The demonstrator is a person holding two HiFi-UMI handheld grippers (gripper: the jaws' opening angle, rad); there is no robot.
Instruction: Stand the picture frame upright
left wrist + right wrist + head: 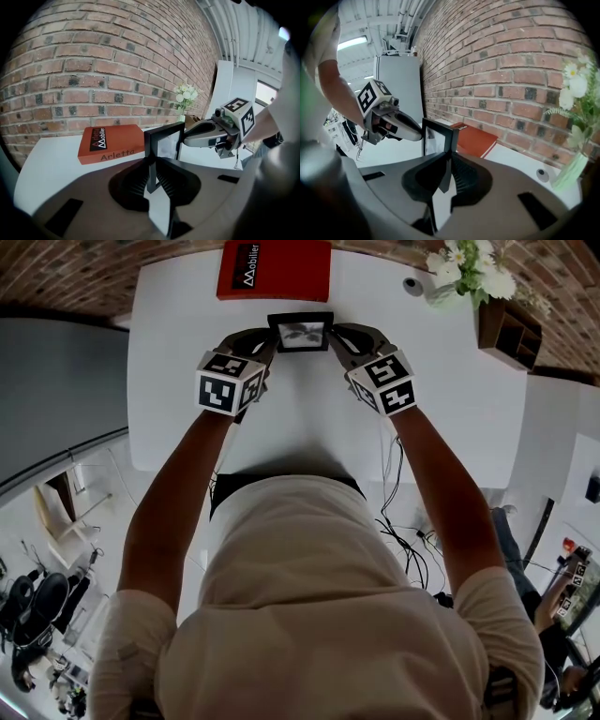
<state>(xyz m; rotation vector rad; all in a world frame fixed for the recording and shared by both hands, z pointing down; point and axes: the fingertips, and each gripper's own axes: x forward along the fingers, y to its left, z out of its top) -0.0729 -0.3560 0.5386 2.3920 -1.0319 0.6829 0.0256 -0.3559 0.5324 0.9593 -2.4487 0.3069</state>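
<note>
A small black picture frame point(300, 332) stands upright near the far edge of the white table point(309, 418), its picture facing me. My left gripper point(270, 339) holds its left edge and my right gripper point(333, 337) its right edge. In the left gripper view the frame's edge point(164, 140) sits pinched between the left gripper's point(152, 176) pads, with the right gripper point(183, 139) on the far side. In the right gripper view the frame point(438, 136) is clamped in the right gripper point(445, 176), and the left gripper point(423, 136) touches its other edge.
A red book point(274, 268) lies flat just behind the frame, against the brick wall. A vase of white flowers point(469, 268) and a small round object point(413, 285) stand at the back right. A wooden box point(509, 332) sits past the table's right edge.
</note>
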